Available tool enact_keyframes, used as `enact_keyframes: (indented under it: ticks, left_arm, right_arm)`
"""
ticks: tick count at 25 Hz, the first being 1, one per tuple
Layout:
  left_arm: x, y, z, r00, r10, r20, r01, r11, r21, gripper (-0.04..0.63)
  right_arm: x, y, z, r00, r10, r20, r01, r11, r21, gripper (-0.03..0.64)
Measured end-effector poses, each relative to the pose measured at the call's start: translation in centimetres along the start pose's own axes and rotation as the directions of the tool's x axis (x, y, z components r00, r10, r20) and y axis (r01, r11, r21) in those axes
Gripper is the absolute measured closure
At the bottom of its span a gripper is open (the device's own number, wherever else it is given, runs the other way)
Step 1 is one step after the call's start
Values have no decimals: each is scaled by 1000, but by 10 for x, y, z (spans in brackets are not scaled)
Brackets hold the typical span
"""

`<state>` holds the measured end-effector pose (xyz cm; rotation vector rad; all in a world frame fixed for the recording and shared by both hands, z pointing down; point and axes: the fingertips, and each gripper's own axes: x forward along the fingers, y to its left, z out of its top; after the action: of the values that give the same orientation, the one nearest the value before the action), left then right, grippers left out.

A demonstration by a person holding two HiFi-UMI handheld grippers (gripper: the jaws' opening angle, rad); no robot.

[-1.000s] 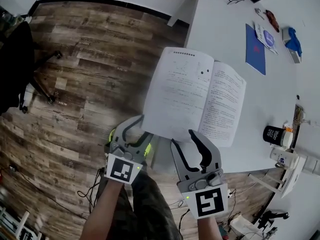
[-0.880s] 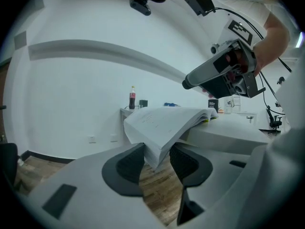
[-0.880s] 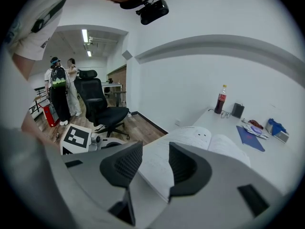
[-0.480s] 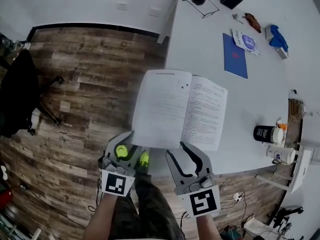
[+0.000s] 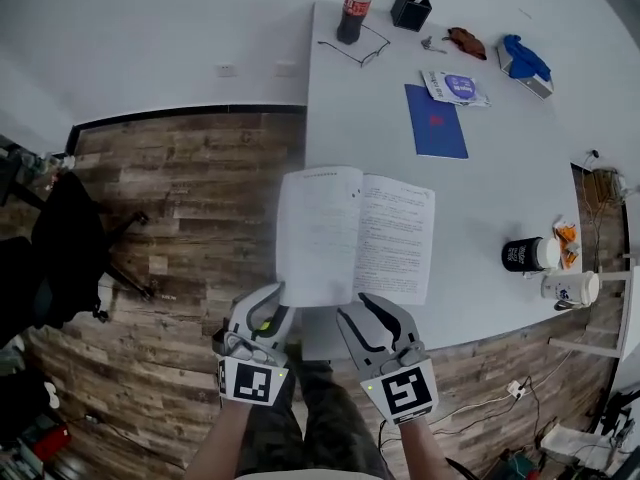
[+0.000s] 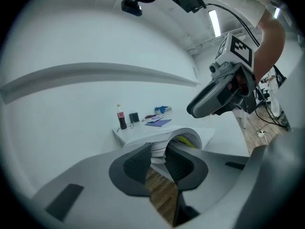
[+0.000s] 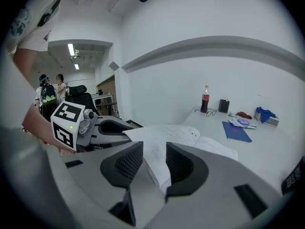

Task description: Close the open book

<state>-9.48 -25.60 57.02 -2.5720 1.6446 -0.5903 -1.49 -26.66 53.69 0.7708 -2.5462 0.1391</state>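
Note:
The open book shows white printed pages, its left half hanging past the table's edge over the floor. My left gripper is at the near left corner. In the left gripper view its jaws have just been closing and now pinch the stack of left-hand pages. My right gripper holds the near edge close to the spine. In the right gripper view its pads clamp the book's pages, and the left gripper shows beyond them.
The white table carries a cola bottle, glasses, a black holder, a blue notebook, a blue cloth, a black mug and a white mug. A black office chair stands on the wood floor at left.
Both grippers have risen with the book's near edge, the left one more. The left jaws have narrowed onto the pages. The head view now takes in more of the table.

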Motion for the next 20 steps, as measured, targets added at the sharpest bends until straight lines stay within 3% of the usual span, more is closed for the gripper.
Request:
enact_keyframes:
  ticks: [5,11,20]
  left_arm:
    - [6,-9,26,998,-56,5,56,998,8,505]
    - [12,-28,44,998,-58,-21,58,998,1,506]
    - [23,-50,67,993,-108,-54,112,990,81,506]
  right_arm:
    - [-20,-15,0,999,-41,-11,42,992,123,465]
    - [-40,-31,0,998,-55,12,53,985,166,465]
    - [-54,-38,1,997,-71,21,66,978,200,465]
